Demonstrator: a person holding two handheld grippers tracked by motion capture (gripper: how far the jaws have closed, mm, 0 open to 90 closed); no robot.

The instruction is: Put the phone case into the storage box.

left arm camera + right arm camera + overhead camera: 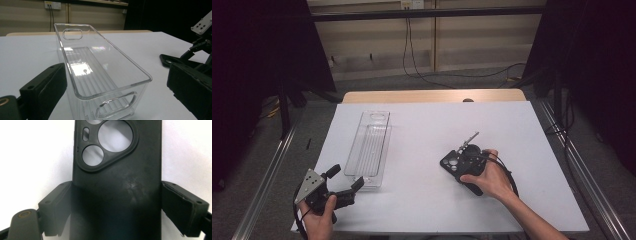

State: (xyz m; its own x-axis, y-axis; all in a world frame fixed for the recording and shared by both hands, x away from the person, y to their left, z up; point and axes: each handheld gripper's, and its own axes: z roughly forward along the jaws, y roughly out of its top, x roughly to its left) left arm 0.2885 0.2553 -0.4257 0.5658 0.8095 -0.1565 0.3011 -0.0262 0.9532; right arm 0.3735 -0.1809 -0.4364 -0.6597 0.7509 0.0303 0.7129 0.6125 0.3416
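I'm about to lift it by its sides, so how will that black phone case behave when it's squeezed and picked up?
The phone case looks like a thin empty shell with open camera holes, so it is probably light and may flex inward between the right tool's pads. Its matte surface suggests fair grip. Lying flat on the white table, it shouldn't roll.

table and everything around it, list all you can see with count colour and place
clear plastic bin: 1, transparent, left half of the sheet, empty, long side running away from the person
phone case: 1, black, right half of the sheet, lying flat between the right gripper's jaws
white sheet: 1, white, covers the tabletop
table: 1, light wood, far edge showing beyond the sheet
wall socket: 1, white, on the far wall, cables hanging from it
left gripper: 1, black, at the bin's near end, jaws apart
right gripper: 1, black, jaws either side of the phone case, whether the pads press is unclear
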